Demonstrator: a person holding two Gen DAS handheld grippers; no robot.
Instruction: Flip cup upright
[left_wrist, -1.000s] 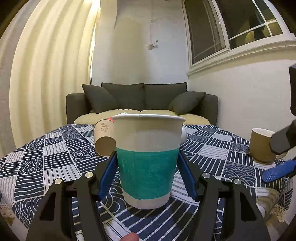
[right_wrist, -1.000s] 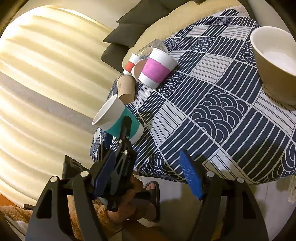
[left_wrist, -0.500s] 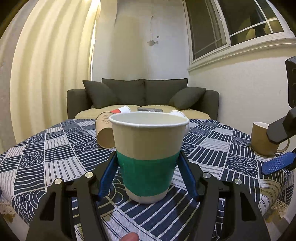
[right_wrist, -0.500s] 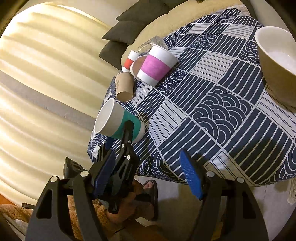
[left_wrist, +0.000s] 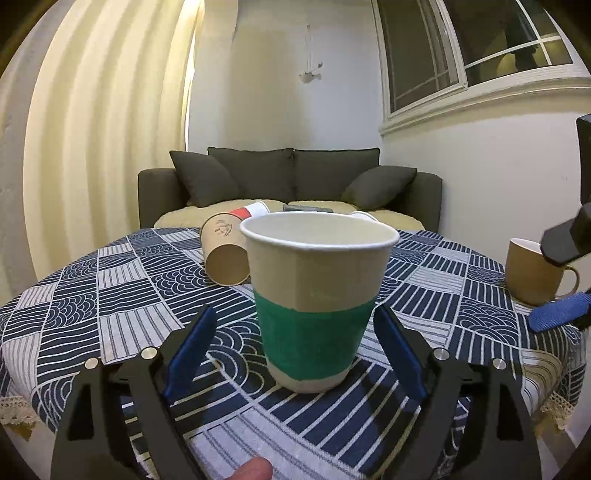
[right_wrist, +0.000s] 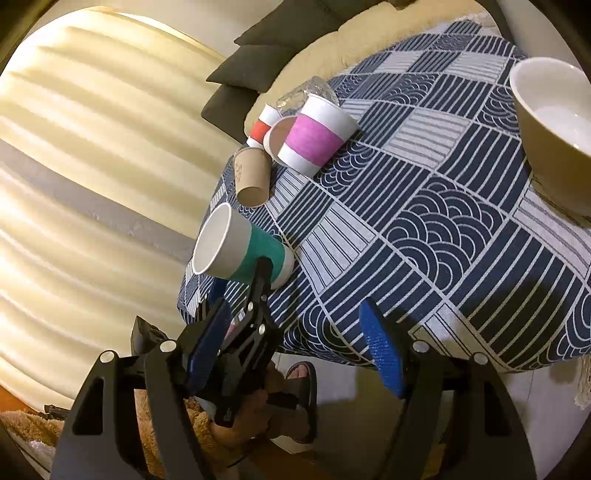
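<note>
A paper cup with a green band (left_wrist: 314, 306) stands upright on the patterned tablecloth (left_wrist: 122, 306), mouth up. My left gripper (left_wrist: 295, 347) is open, its blue pads (left_wrist: 192, 343) a little apart from the cup on both sides. The cup also shows in the right wrist view (right_wrist: 240, 251) near the table's edge, with the left gripper (right_wrist: 255, 280) at it. My right gripper (right_wrist: 299, 350) is open and empty, off the table's front edge above the floor.
A brown paper cup (left_wrist: 225, 254) lies on its side behind the green one. A pink-banded cup (right_wrist: 314, 136) and a red-banded cup (right_wrist: 262, 125) lie farther back. A tan mug (left_wrist: 532, 273) stands at the right. A sofa (left_wrist: 288, 184) is beyond the table.
The left gripper lowered the green cup onto the table and opened its jaws, so the pads no longer touch it. The right gripper has barely moved.
</note>
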